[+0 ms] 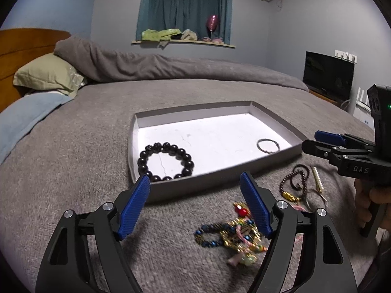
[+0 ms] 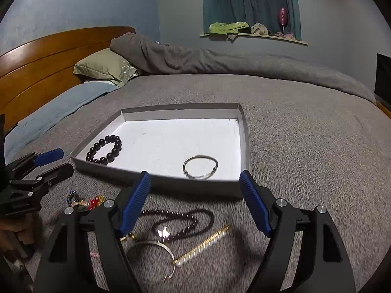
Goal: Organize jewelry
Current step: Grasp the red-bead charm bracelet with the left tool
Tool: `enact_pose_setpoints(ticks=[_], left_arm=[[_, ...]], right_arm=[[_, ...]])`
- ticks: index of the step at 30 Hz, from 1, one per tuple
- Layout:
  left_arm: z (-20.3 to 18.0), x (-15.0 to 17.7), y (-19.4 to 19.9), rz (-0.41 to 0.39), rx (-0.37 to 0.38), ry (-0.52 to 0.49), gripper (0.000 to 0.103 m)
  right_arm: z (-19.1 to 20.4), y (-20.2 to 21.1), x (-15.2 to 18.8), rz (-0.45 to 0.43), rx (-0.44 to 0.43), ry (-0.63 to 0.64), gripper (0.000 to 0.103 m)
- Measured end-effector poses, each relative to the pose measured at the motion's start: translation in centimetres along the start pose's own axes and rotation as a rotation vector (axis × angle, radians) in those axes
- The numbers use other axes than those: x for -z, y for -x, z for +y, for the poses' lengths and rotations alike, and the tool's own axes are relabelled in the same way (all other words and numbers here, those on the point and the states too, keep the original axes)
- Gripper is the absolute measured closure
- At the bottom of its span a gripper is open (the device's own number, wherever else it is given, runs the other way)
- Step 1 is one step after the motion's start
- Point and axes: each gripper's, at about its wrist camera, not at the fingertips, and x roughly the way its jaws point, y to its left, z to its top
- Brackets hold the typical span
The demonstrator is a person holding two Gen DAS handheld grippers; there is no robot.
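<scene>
Blue-padded left gripper (image 1: 195,207) fills the foreground, jaws spread wide, nothing between them. Right gripper (image 2: 195,205) likewise apart and empty.

Loose jewelry lies on the bed just short of the tray: a tangled multicoloured bead-and-gold cluster (image 1: 232,234) under the left gripper; a dark bead strand (image 2: 180,224), a gold bar piece (image 2: 202,246) and a thin silver hoop (image 2: 151,256) under the right. Already in the shallow grey tray (image 1: 156,193): a black bead bracelet (image 1: 165,161) at its left end and a silver bangle (image 2: 200,167) towards the right.

Risks, as judged: the cluster is knotted, so a pinch may lift several pieces at once or drag a neighbour. The thin hoop lies flat in soft pile; pads may slide over it or catch the fabric. The strand could snag on the tray's near wall.

Surface: grey fleecy blanket (image 2: 305,146), soft, uneven. Room: wooden headboard, green pillow, curtained window with cluttered sill, dark screen at right.
</scene>
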Motion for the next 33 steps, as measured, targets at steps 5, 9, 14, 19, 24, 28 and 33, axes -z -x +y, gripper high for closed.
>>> enact_pose_setpoints(ticks=[5,9,14,19,24,28,33], left_arm=[[-0.7,0.8,0.6,0.008,0.02,-0.021,0.026],[-1.1,1.3,0.8,0.019,0.033,-0.037,0.026],[-2.1,1.5,0.6,0.032,0.065,-0.062,0.028],[-3.9,1.6,0.0,0.053,0.107,-0.104,0.035],[-5.0,1.7,-0.8,0.08,0.126,-0.136,0.045],[-5.5,1.6,-1.4,0.105,0.128,-0.153,0.047],[-6.1,1.9,-2.7,0.173,0.128,-0.185,0.075]], right_arm=[[0.1,0.7,1.0,0.018,-0.004,-0.006,0.029],[-0.1,0.8,1.7,0.036,0.001,-0.013,0.029],[-0.5,1.0,2.4,0.054,-0.001,-0.012,0.029],[-0.9,1.3,3.0,0.065,-0.005,-0.009,0.029],[-1.3,1.6,3.3,0.071,-0.012,-0.009,0.029],[-1.3,1.8,3.4,0.075,-0.018,-0.002,0.029],[-1.1,1.8,3.5,0.078,-0.022,0.01,0.029]])
